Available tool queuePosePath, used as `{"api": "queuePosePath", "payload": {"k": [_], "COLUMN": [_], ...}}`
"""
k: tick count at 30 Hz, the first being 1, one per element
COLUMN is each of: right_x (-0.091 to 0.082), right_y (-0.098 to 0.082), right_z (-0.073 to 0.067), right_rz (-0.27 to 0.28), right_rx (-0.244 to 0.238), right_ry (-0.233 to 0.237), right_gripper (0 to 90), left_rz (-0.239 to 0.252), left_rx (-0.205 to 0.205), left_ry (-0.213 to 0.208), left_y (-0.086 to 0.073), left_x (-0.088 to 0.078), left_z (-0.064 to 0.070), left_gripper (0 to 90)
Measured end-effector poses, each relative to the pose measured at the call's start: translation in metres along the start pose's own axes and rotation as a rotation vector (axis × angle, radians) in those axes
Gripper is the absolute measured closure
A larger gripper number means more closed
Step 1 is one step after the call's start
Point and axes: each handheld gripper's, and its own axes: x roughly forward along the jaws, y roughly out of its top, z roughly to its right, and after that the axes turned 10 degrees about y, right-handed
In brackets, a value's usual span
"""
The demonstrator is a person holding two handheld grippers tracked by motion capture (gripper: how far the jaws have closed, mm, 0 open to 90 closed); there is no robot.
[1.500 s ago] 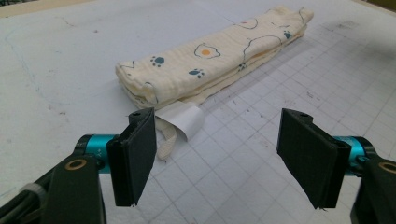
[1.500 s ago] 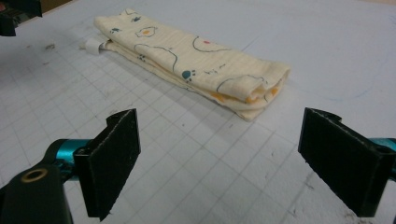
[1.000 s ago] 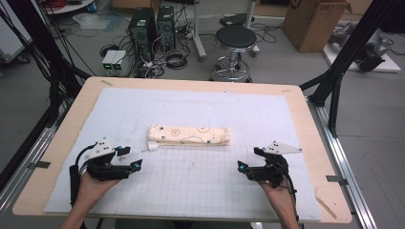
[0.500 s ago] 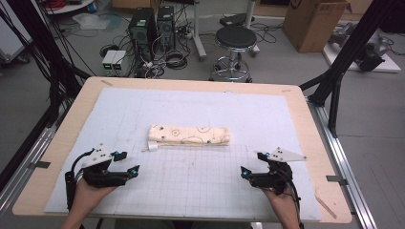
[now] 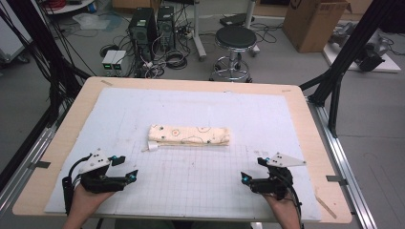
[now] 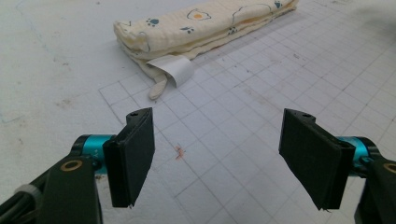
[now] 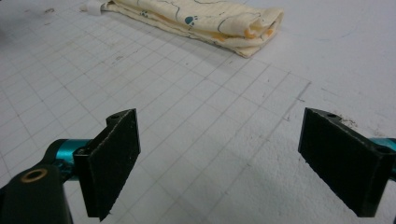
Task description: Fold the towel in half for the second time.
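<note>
A folded cream cloth [image 5: 189,135] with small printed animal figures lies across the middle of the white gridded mat [image 5: 200,181]. A white tag [image 6: 175,70] sticks out at its left end. My left gripper [image 5: 125,168] rests low at the near left, open and holding nothing, well short of the folded cloth [image 6: 201,25]. My right gripper [image 5: 254,169] sits at the near right, also open and holding nothing, with the folded cloth's [image 7: 205,21] right end ahead of it.
The mat lies on a wooden tabletop [image 5: 315,143]. Beyond the far edge stand a black stool [image 5: 235,40], computer towers [image 5: 153,24], cables and a cardboard box [image 5: 317,21]. A small orange speck [image 6: 179,151] marks the mat near the left gripper.
Both grippers have drawn back toward the near edge of the table, away from the cloth. The cloth has not moved.
</note>
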Motion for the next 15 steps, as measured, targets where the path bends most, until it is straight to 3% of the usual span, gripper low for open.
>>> {"api": "queuePosePath", "payload": {"k": [15], "right_x": [0.0017], "right_y": [-0.0009], "right_z": [0.0001], "right_rz": [0.007], "right_rx": [0.000], "right_ry": [0.002], "right_gripper": [12.3], "left_rz": [0.002], "left_rx": [-0.008], "left_ry": [0.005], "left_y": [-0.0006], "left_x": [0.0034], "left_z": [-0.0010], "left_gripper": [26.9]}}
